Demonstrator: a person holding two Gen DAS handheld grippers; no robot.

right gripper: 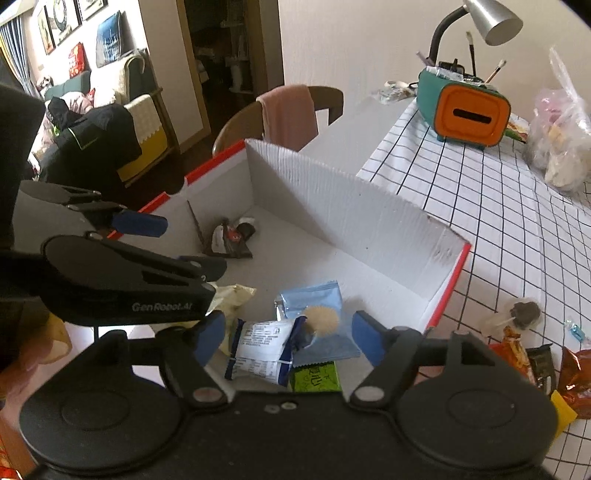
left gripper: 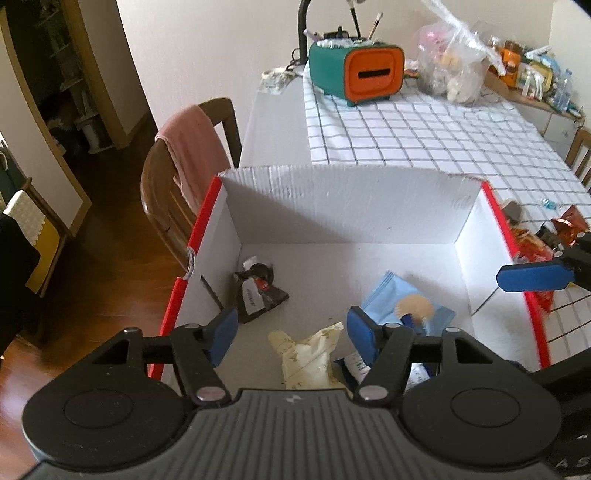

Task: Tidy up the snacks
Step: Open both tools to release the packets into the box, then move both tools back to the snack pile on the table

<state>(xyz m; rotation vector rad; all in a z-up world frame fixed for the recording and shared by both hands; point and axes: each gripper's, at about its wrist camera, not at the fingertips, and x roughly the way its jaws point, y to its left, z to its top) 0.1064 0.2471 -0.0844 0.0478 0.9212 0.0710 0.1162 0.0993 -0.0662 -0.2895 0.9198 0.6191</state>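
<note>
A white cardboard box [left gripper: 332, 206] with red edges stands on the table and holds several snack packets. In the left wrist view my left gripper [left gripper: 288, 332] is open and empty above a cream packet [left gripper: 306, 354], with a dark packet [left gripper: 258, 291] to its left and a light blue packet [left gripper: 406, 299] to its right. In the right wrist view my right gripper [right gripper: 288, 338] is open and empty over the box [right gripper: 332, 192], above a white-and-blue packet [right gripper: 262, 349], the light blue packet [right gripper: 317, 306] and a green packet [right gripper: 316, 378].
Loose snacks [right gripper: 546, 354] lie on the checked tablecloth [right gripper: 498, 192] right of the box. A teal and orange organizer [left gripper: 356, 70], a plastic bag [left gripper: 454, 70] and a lamp [right gripper: 487, 22] stand at the far end. A chair with a pink towel [left gripper: 192, 147] is left of the table.
</note>
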